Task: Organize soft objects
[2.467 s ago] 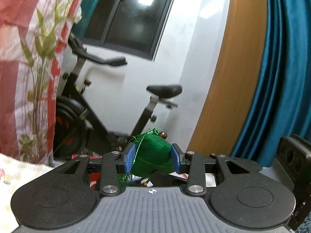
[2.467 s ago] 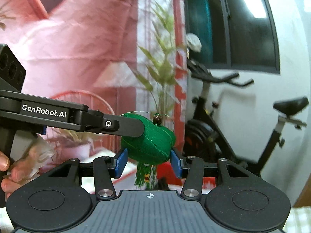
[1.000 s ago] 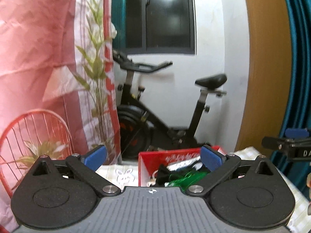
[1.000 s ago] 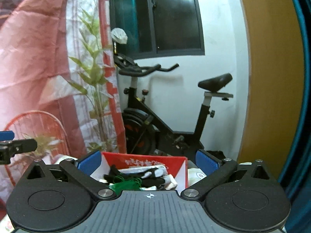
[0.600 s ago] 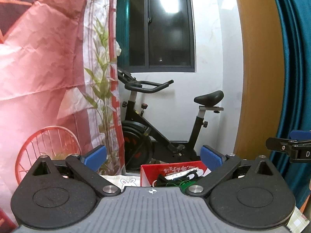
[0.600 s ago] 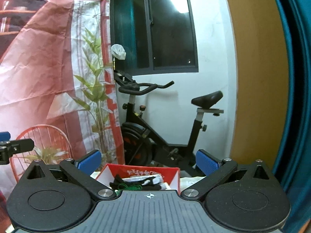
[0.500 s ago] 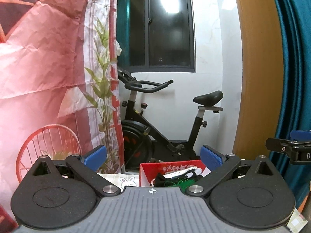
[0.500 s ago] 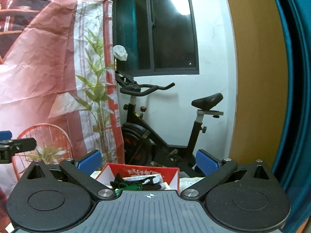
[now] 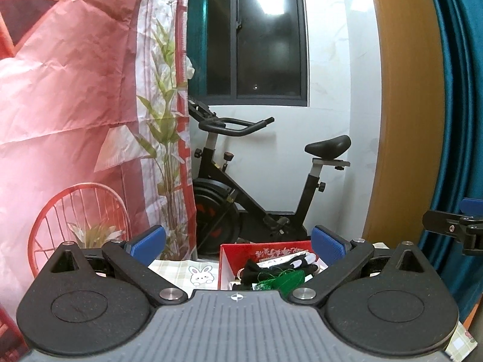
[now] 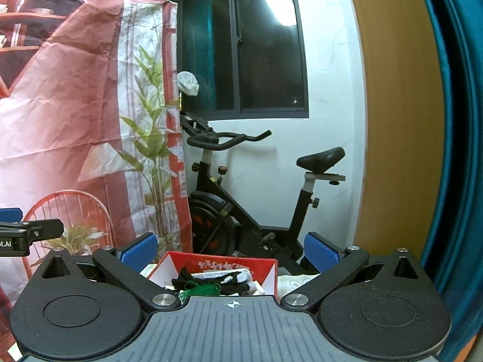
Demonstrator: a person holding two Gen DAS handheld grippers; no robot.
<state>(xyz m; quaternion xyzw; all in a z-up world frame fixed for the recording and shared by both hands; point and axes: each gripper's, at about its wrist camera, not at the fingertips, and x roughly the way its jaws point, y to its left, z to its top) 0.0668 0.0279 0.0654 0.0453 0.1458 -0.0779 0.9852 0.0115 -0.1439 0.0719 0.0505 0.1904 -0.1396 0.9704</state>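
In the left wrist view, the left tool [image 9: 238, 246] is seen spread wide with nothing between its blue pads [image 9: 149, 238], and the red box [image 9: 265, 249] is framed just beyond and slightly right of its midline, resting on a checked cloth with a rabbit print [image 9: 200, 272] that covers the counter. Inside the box a green soft object [image 9: 282, 279] lies at the near side, with black-and-white gloves [image 9: 289, 264] heaped behind it; the green piece appears stretched left to right, though its lower part is hidden by the tool body. The tip of the right tool [image 9: 452, 229] is glimpsed at the far right edge. In the right wrist view, the right tool [image 10: 231, 253] is likewise wide open and empty, and the same red box [image 10: 223, 264] sits almost dead centre between its pads, with the green soft object [image 10: 200, 288] low and a little left of centre. From these framings the right tool is judged the better aligned (neither is clearly closer). Only this view shows the box's left wall and near corner; only the left view shows the rabbit print. An exercise bike [image 10: 241, 199] stands behind in both.
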